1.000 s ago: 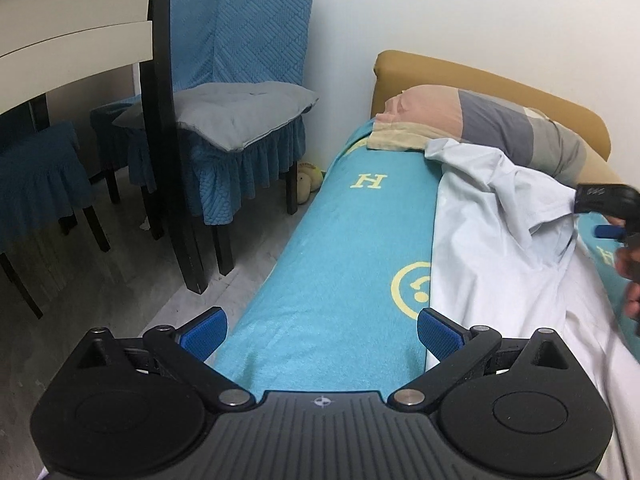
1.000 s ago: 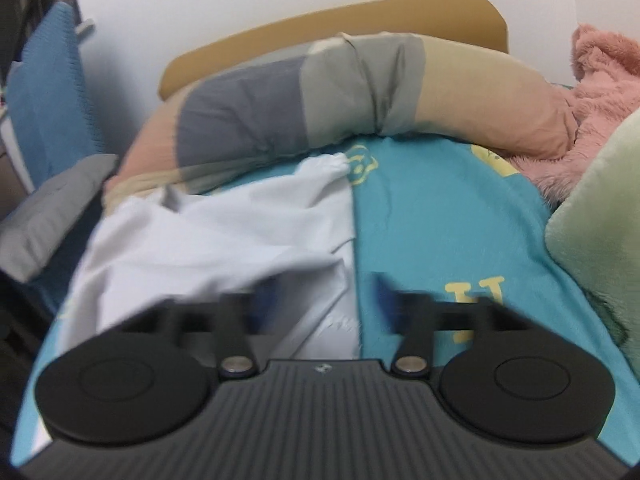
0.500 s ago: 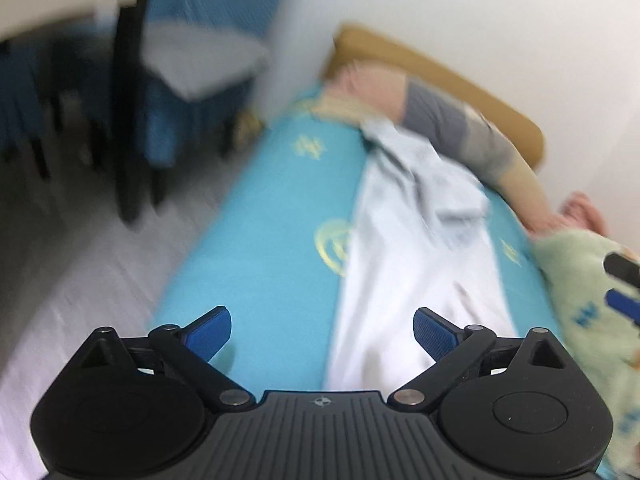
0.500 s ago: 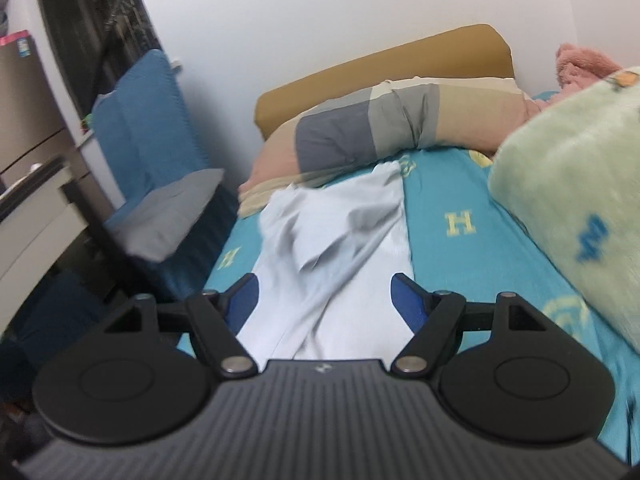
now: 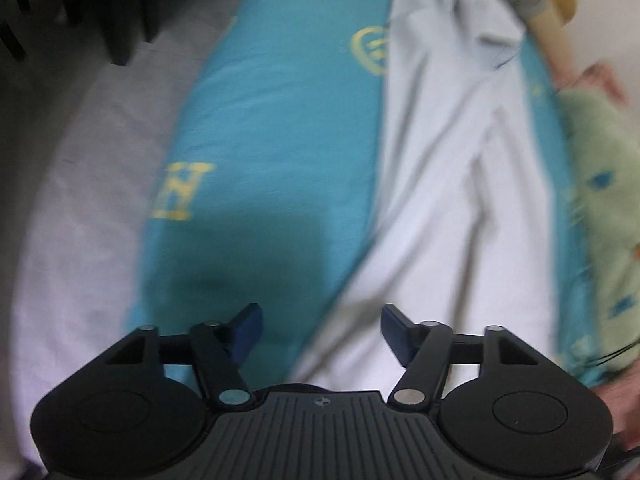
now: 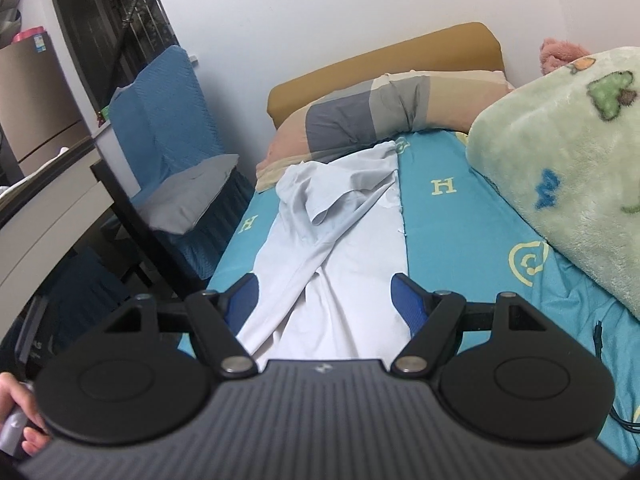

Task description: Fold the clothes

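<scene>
Both claws, the left claw (image 5: pixel 320 330) and right claw (image 6: pixel 324 294), have pulled back toward the foot of the bed (image 6: pixel 460 216), released and empty, leaving the white garment (image 6: pixel 352 240) lengthwise folded for the next fold.

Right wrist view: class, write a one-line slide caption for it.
Open right gripper poised over a pale shirt spread lengthwise on a teal bedsheet, pillow beyond.
</scene>
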Demonstrator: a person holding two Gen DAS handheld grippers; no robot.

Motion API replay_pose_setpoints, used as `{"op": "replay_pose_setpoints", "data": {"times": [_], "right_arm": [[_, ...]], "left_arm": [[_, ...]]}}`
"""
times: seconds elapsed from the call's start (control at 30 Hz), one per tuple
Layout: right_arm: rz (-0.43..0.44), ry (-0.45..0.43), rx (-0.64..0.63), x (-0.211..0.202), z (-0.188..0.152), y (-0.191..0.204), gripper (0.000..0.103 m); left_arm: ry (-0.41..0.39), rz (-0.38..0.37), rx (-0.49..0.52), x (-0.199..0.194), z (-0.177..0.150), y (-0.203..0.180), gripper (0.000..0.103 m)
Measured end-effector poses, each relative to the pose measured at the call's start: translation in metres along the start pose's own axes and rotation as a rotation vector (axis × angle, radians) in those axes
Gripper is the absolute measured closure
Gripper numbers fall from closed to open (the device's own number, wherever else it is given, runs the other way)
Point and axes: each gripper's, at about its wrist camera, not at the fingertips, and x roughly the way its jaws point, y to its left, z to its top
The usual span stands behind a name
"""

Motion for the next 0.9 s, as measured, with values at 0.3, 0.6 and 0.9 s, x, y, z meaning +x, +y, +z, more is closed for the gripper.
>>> {"op": "replay_pose_setpoints", "data": {"times": [0.3,0.6,0.9], "right_arm": [[0.001,0.037,-0.018,0.011,0.0,0.001,0.028],[0.037,0.049,0.042,0.006,0.0,-0.007,0.028],[0.051,0.048,0.112,-0.001,0.001,-0.018,0.028]], "left_arm": [[0.071,0.162,0.273,0.01,-0.016,-0.047,0.064],[0.055,0.203,0.368,0.005,-0.034,-0.073,0.062],[0.053,0.193,0.407,0.01,-0.038,-0.089,0.1]]}}
